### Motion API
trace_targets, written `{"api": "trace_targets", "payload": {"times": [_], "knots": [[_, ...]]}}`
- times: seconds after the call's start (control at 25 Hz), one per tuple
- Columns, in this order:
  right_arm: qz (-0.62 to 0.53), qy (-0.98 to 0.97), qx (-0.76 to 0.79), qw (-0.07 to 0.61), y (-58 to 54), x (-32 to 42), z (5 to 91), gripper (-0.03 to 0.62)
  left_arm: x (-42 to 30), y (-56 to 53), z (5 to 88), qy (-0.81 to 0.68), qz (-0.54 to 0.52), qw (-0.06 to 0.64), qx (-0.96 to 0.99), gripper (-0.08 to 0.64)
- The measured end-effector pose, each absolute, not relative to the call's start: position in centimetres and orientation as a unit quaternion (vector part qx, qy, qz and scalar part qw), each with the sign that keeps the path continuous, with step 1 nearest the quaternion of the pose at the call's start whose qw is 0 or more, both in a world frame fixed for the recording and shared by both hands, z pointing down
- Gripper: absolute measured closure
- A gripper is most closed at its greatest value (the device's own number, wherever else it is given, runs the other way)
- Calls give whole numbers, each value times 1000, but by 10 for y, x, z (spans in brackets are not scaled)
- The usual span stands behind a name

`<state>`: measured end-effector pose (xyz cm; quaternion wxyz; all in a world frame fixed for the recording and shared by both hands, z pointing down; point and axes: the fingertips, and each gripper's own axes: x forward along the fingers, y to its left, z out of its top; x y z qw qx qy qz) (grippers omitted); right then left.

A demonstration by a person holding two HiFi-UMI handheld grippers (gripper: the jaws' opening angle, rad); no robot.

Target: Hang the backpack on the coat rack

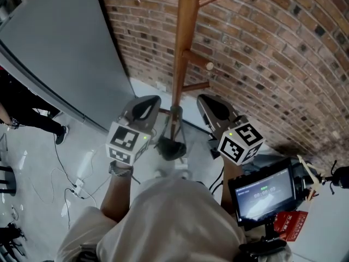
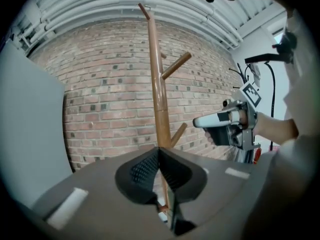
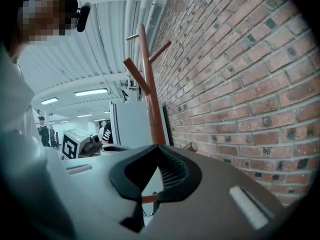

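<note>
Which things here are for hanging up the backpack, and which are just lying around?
For the job: coat rack; left gripper; right gripper; dark lump at the rack's foot, maybe the backpack.
Lying about: screen; red box; floor cables; grey panel.

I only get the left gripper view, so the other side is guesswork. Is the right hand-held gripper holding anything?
Observer: No. The right hand-held gripper has its jaws shut, with nothing between them.
Operator: Anything lying around that could get in the way?
Observer: The head view shows a white power strip on the floor at the left.
Operator: And on the right?
Observer: A lit screen stands at that view's lower right.
</note>
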<state>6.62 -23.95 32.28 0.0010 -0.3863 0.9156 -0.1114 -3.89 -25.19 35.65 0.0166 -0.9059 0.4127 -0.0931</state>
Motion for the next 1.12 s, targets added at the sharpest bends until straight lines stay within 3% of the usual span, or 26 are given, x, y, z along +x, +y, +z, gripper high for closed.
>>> {"api": "trace_targets", "payload": {"times": [0.28, 1.12], "knots": [[-77, 922, -380, 3, -234, 60, 296, 592, -34, -248, 322, 415, -78, 63, -904, 560], [-84, 920, -382, -6, -240, 58, 301, 592, -28, -249, 324, 406, -83, 66, -908, 559]]}}
